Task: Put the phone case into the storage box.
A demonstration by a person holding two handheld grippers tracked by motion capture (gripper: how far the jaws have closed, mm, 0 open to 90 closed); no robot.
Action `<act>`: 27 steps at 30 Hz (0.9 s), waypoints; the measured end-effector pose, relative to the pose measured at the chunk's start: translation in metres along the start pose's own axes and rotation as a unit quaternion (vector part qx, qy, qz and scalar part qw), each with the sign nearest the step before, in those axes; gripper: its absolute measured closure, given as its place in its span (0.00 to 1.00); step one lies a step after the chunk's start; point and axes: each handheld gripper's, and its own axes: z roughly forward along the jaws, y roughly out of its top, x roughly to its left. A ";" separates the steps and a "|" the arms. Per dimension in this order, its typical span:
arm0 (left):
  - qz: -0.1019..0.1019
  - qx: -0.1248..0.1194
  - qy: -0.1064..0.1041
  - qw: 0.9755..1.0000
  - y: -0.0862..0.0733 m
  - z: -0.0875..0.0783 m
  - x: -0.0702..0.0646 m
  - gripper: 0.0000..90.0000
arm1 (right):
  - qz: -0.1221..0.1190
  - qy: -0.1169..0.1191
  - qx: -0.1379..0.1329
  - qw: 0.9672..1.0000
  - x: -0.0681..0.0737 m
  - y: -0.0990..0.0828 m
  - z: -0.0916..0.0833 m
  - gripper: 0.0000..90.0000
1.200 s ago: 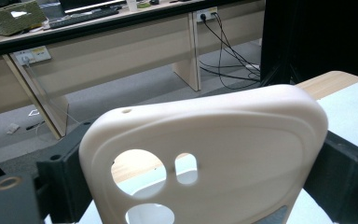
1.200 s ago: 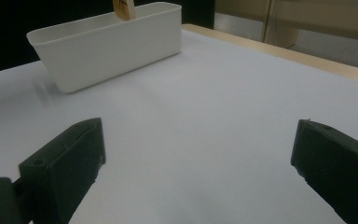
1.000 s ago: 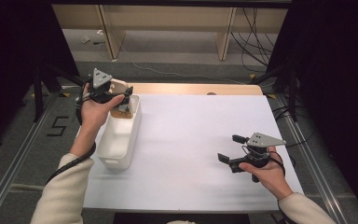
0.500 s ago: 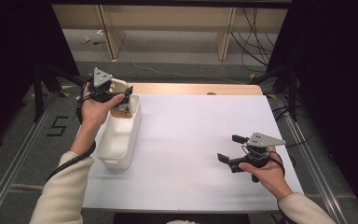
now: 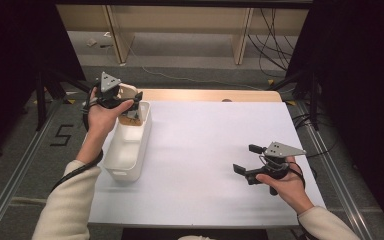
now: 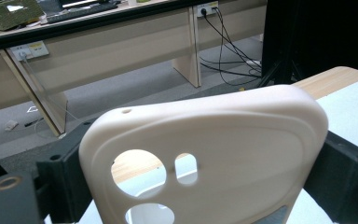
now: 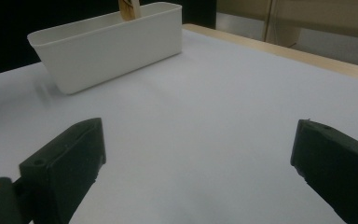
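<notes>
A cream phone case (image 6: 205, 154) with camera cut-outs stands between the black jaws of my left gripper (image 6: 200, 172), which is shut on it. In the high view that left gripper (image 5: 130, 102) holds the phone case (image 5: 128, 91) above the far end of a white bin (image 5: 130, 145) at the table's left. Something brownish lies in the bin's far end under the case. My right gripper (image 5: 247, 159) hovers open at the table's near right, nothing between its jaws. From the right gripper view the bin (image 7: 107, 44) shows far off, a tan edge (image 7: 129, 9) sticking up from it.
The white table top (image 5: 210, 145) has a wooden strip (image 5: 210, 95) along its far edge. Metal rails (image 5: 330, 150) run along both sides. Beyond the table are desk legs (image 5: 242, 35) and cables (image 5: 275, 30) on the floor.
</notes>
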 end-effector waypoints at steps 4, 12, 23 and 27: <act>0.000 0.001 -0.002 1.000 -0.001 0.003 0.000 0.11 | 0.001 0.000 -0.001 1.000 0.000 0.000 0.000 0.04; -0.002 0.004 -0.002 1.000 -0.002 0.008 0.002 0.11 | 0.002 0.000 0.000 1.000 -0.001 0.000 0.000 0.05; -0.002 0.007 -0.004 1.000 -0.001 0.011 0.004 0.11 | 0.002 0.001 -0.001 1.000 -0.001 0.000 0.001 0.05; -0.006 0.007 -0.004 1.000 -0.002 0.014 0.004 0.11 | 0.002 0.001 -0.001 1.000 -0.001 0.000 0.001 0.05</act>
